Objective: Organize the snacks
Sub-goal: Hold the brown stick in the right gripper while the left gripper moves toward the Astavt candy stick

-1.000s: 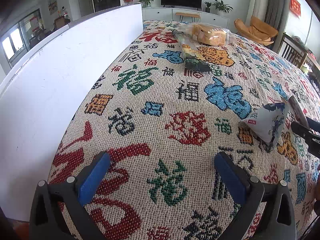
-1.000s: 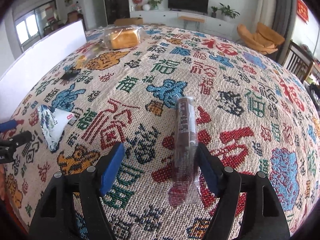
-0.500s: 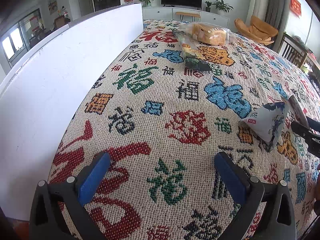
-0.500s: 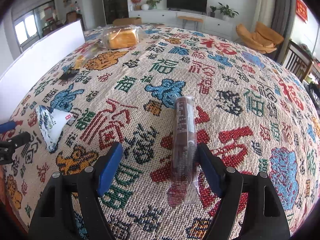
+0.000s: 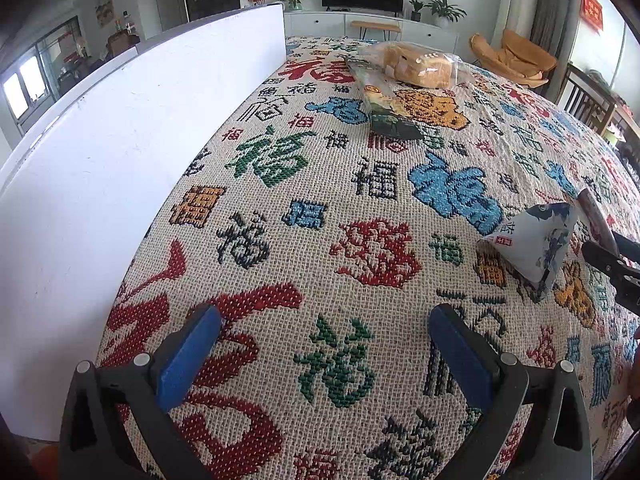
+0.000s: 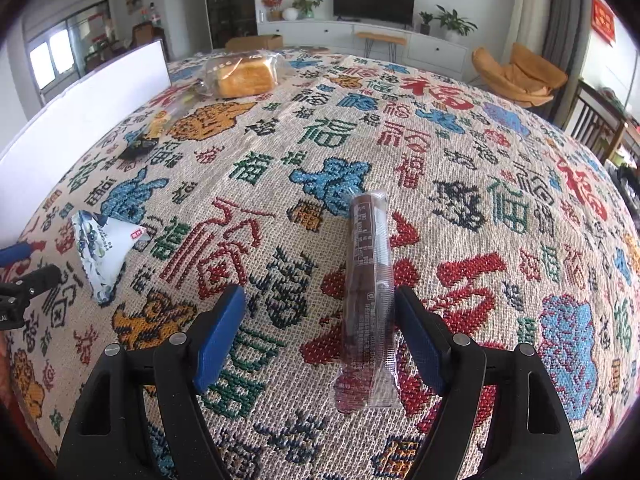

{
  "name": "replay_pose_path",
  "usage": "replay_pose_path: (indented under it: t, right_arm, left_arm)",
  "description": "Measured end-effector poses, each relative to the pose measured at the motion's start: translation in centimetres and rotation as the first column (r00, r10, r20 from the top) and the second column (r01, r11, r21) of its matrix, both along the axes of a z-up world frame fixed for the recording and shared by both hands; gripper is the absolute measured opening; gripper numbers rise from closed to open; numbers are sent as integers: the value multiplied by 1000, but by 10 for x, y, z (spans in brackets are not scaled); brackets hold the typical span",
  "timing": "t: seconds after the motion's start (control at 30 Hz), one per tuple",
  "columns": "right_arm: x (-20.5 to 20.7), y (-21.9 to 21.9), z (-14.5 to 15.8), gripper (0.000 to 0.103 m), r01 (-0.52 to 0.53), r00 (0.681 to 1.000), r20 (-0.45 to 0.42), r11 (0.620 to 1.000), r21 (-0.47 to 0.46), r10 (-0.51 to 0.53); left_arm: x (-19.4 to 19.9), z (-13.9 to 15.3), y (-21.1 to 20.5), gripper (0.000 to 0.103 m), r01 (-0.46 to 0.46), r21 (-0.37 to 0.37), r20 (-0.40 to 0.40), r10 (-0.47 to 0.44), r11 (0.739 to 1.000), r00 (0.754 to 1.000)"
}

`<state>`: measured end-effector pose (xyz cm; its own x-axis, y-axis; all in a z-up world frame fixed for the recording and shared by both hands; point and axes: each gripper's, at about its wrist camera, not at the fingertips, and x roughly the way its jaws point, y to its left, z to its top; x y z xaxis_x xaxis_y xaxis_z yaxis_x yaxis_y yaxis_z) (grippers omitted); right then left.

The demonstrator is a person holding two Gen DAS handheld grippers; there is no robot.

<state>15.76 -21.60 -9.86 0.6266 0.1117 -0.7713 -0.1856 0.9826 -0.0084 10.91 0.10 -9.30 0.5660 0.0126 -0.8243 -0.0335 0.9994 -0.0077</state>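
Snack bar (image 6: 367, 280) in brown wrap lies on the tablecloth (image 6: 480, 152) between the spread fingers of the right gripper (image 6: 318, 312), close against the right pad (image 6: 416, 336) and well clear of the left; long axis runs near-to-far, parallel to the fingers. Right jaws are released, gripping nothing. Left gripper (image 5: 320, 340), also spread and empty, is farther off, nearer the white-blue packet (image 5: 536, 240).

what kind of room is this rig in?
Most likely a home living room: a black flat-screen TV on a long white media cabinet, an orange lounge chair, and potted green plants beside the TV.
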Motion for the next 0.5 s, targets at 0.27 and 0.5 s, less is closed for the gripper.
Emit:
replay_pose_path:
  t: [0.27,0.5]
  right_arm:
    - [0,0,0,79,0,1000,0,1000,0,0]
    - [0,0,0,79,0,1000,0,1000,1,0]
  left_arm:
    - [4,0,-3,103,1,1,-7,-1,1000,1000]
    - [4,0,-3,103,1,1,-7,-1,1000,1000]
